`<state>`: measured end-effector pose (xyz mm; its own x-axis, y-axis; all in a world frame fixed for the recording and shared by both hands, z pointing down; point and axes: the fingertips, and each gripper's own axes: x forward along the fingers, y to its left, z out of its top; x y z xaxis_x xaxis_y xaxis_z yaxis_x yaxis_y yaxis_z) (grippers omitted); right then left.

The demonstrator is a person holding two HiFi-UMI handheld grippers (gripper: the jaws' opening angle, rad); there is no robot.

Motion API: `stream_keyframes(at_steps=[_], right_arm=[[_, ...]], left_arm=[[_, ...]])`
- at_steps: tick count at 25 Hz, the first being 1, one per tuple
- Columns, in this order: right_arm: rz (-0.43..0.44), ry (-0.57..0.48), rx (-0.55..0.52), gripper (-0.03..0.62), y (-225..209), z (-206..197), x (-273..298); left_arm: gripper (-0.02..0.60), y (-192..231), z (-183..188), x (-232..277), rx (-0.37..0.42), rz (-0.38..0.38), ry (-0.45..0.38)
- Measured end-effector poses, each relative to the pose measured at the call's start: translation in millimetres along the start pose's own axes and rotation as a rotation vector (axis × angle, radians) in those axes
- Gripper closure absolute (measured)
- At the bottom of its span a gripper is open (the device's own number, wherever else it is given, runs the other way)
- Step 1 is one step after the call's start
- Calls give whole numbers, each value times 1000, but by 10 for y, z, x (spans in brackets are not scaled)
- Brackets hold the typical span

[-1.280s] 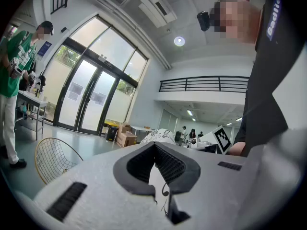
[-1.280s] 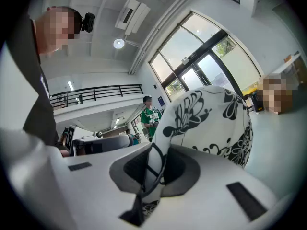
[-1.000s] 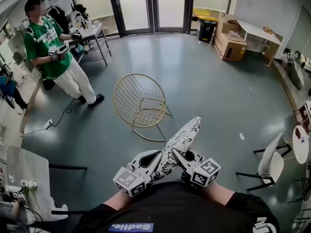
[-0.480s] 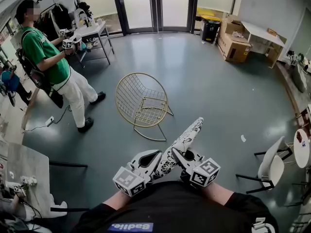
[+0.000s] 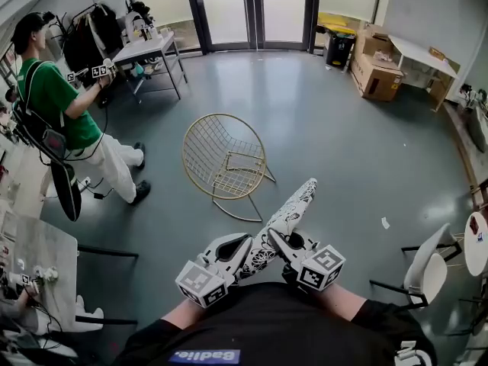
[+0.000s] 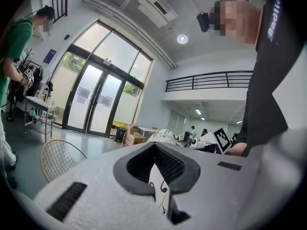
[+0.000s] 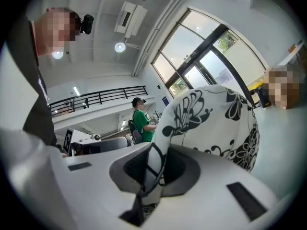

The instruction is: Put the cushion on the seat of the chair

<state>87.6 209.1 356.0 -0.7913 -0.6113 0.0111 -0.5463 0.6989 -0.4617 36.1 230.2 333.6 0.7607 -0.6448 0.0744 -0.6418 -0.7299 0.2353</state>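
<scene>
The cushion (image 5: pixel 287 218), white with a black flower print, hangs in front of me above the floor, held by its near end. My left gripper (image 5: pixel 250 250) is shut on that end's left side, and in the left gripper view a corner of printed fabric (image 6: pixel 159 191) is pinched between the jaws. My right gripper (image 5: pixel 277 242) is shut on the right side; in the right gripper view the cushion (image 7: pixel 216 123) rises out of the closed jaws (image 7: pixel 150 172). The chair (image 5: pixel 223 161), a gold wire shell, stands on the floor beyond the cushion, and shows low left as chair (image 6: pixel 56 159).
A person in a green shirt (image 5: pixel 52 104) stands at the left beside a table (image 5: pixel 150 49). Cardboard boxes (image 5: pixel 377 75) sit at the back right, glass doors (image 5: pixel 255 10) behind. A white chair (image 5: pixel 424 261) stands at the right, a white table (image 5: pixel 36 259) at near left.
The person in green has turned and stepped left, toward the table. Both grippers keep their hold on the cushion and have hardly shifted. The chair has not moved.
</scene>
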Motion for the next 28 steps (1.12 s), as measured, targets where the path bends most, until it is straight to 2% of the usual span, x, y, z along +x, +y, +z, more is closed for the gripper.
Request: stream_keyframes(at_steps=[8,14,21,28], right_arm=[[26,14,20,553,-189,-20,-142],[-1,20,29,553,-418,-11,-139],[-53,37,18,553,-719,14,116],[-112,43,12,553,-1065,139,628]], left_arm=[[568,-76,-113,101,-20,52,-3],[568,12,-132,261,-28,40,-7],[568,399,-110,490,-54,2,-21],[568,1026,66,747,-66,-49,-18]])
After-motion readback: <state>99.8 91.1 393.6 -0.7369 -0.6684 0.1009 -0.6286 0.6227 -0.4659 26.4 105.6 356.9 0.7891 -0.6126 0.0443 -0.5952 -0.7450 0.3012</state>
